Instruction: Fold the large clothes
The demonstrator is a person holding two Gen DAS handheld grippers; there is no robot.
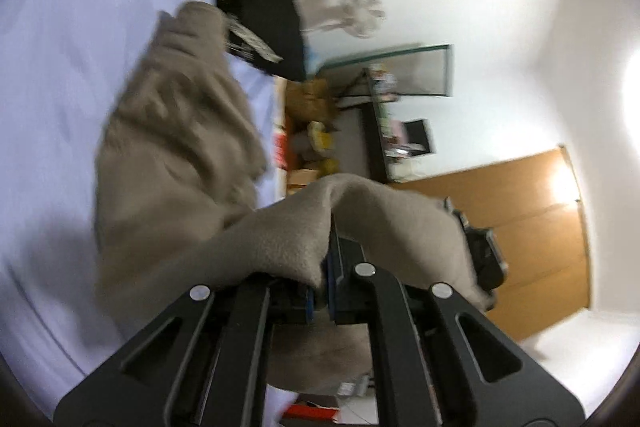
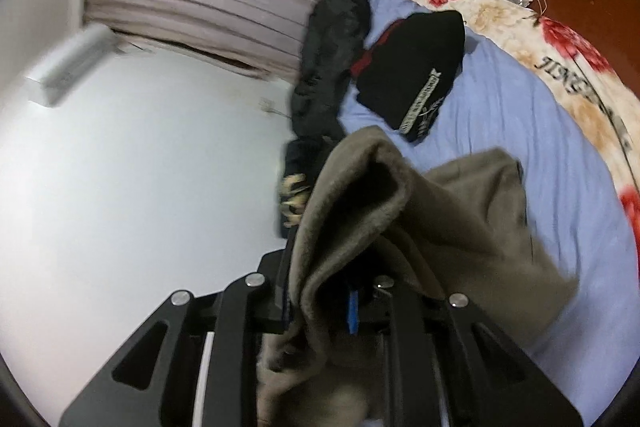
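Observation:
A large taupe fleece garment (image 1: 172,147) hangs over the lavender bed sheet (image 1: 60,47). My left gripper (image 1: 326,279) is shut on an edge of it, the cloth draped over both fingers and lifted off the bed. The other gripper shows at the right of the left wrist view (image 1: 486,259), holding the same cloth. In the right wrist view my right gripper (image 2: 320,291) is shut on the fleece garment (image 2: 440,219), which folds thickly over the fingers and trails down onto the sheet (image 2: 520,107).
A folded black garment (image 2: 412,71) with a white print lies on the sheet, next to a dark jacket (image 2: 324,67). A floral blanket (image 2: 560,39) lines the bed's edge. A standing fan (image 1: 360,15), cluttered shelves (image 1: 384,115) and a wooden door (image 1: 532,227) stand beyond the bed.

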